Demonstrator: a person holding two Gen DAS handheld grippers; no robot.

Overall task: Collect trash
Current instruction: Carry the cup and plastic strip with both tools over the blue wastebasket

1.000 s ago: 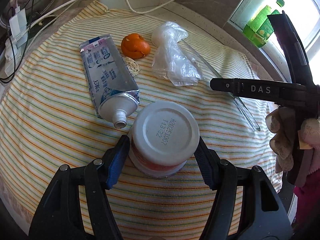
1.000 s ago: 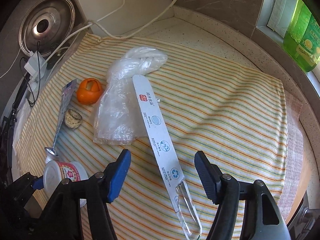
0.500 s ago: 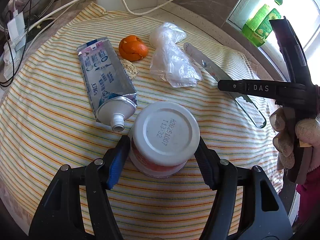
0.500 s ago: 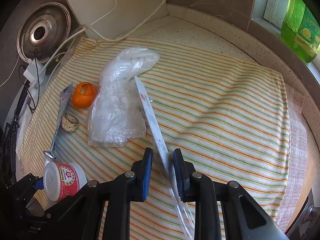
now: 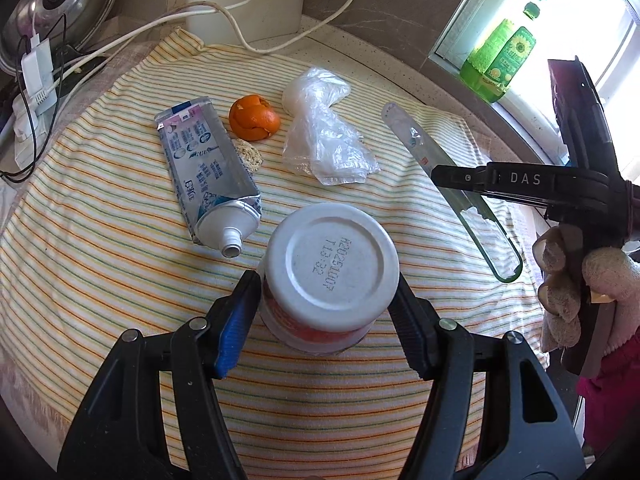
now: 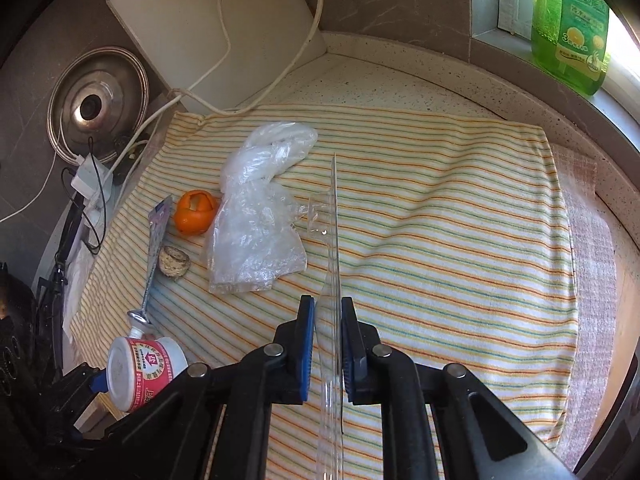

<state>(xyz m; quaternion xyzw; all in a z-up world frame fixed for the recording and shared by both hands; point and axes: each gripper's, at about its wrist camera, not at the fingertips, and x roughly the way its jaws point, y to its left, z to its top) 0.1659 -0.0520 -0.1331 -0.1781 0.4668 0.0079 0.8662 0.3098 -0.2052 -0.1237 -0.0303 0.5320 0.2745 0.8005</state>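
With the left gripper [image 5: 324, 280], clamps a white cup [image 5: 332, 256] by its wall, both pads pressed against opposite sides, the stamped bottom turned toward the camera. Grips it low near the rim, likely because the round wall offers the only two faces wide enough to squeeze. Cannot tell whether it rests on the striped towel [image 5: 100, 240] or hangs just above it.

With the right gripper [image 6: 328, 312], pinches a long clear plastic wrapper [image 6: 334, 240], fingers drawn almost together on it. Holds the strip edge-up, probably because a thin flat piece gives nothing to catch while lying flat; turned on edge, takes a pad on each face. Points the free end away over the towel, just beside the crumpled plastic bag [image 5: 324, 140].

Leaves the rest lying on the towel: a squeezed toothpaste tube [image 5: 204, 168] with no cap, an orange peel [image 5: 254, 122] and a small brown scrap [image 5: 248, 154] just beside the tube. Shows no bin in either view, so carries both pieces with nowhere visible to drop them.
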